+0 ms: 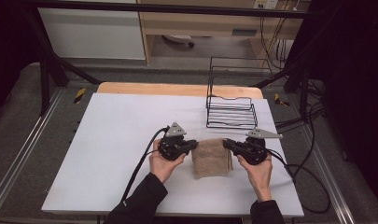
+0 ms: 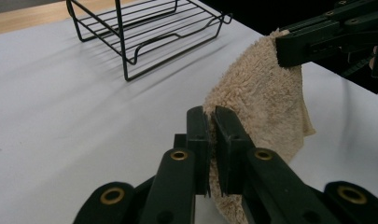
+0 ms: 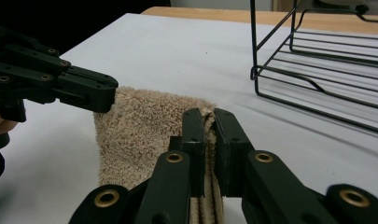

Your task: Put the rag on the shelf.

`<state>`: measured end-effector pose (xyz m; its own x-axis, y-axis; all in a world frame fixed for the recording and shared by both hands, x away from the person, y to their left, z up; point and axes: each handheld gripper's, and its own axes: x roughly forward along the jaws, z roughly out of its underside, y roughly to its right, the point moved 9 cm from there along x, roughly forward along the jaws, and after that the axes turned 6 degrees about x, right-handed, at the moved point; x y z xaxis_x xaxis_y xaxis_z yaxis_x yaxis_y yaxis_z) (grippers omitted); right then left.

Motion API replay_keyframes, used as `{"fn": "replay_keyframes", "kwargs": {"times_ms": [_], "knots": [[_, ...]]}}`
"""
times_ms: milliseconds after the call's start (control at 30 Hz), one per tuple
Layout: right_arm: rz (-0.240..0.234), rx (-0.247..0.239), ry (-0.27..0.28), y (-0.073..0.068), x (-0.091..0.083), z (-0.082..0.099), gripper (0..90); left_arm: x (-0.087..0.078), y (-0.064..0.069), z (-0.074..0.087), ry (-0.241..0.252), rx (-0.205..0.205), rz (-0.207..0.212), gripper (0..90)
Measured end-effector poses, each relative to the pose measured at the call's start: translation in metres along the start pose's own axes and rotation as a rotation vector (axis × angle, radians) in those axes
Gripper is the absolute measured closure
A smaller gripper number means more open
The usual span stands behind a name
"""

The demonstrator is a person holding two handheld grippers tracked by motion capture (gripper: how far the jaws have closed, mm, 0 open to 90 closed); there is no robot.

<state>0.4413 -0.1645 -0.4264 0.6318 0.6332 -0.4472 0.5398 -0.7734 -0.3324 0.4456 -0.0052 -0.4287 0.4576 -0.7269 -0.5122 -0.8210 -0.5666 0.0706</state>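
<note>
Where the fixed camera looks down from above, a white table top (image 1: 116, 154) lies on a wooden board whose far edge shows bare, with grey floor and metal rails around it and a pale cabinet and wooden furniture beyond. A folded beige towel (image 1: 211, 158) sits right of the table's middle, in front of a black wire basket (image 1: 231, 111) that stands near the far right edge. The left gripper (image 1: 194, 145) meets the towel's far left corner and the right gripper (image 1: 225, 143) its far right corner; dark-sleeved forearms come in from the bottom, and black cables trail off toward the table's edges.

In the left gripper view, the two black jaws stand pressed nearly together, pinching the towel (image 2: 266, 102) at its edge. The cloth hangs between the grippers, lifted at its top edge over the white surface, and the right gripper (image 2: 282, 51) clamps its far corner. The wire basket (image 2: 149, 32) stands behind on the white top.

In the right gripper view, the jaws likewise close on the towel's (image 3: 144, 130) folded layers. The left gripper (image 3: 107, 98) bites the opposite corner, and the basket (image 3: 317, 70) rises at the right, with the wooden edge behind it.
</note>
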Motion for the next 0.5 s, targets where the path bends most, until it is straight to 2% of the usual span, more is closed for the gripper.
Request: {"fn": "replay_keyframes", "kwargs": {"times_ms": [500], "knots": [[0.016,-0.027,0.060,-0.004,-0.017,-0.016,84.0,-0.004,0.004,-0.021,0.035,0.031,0.003,85.1]]}}
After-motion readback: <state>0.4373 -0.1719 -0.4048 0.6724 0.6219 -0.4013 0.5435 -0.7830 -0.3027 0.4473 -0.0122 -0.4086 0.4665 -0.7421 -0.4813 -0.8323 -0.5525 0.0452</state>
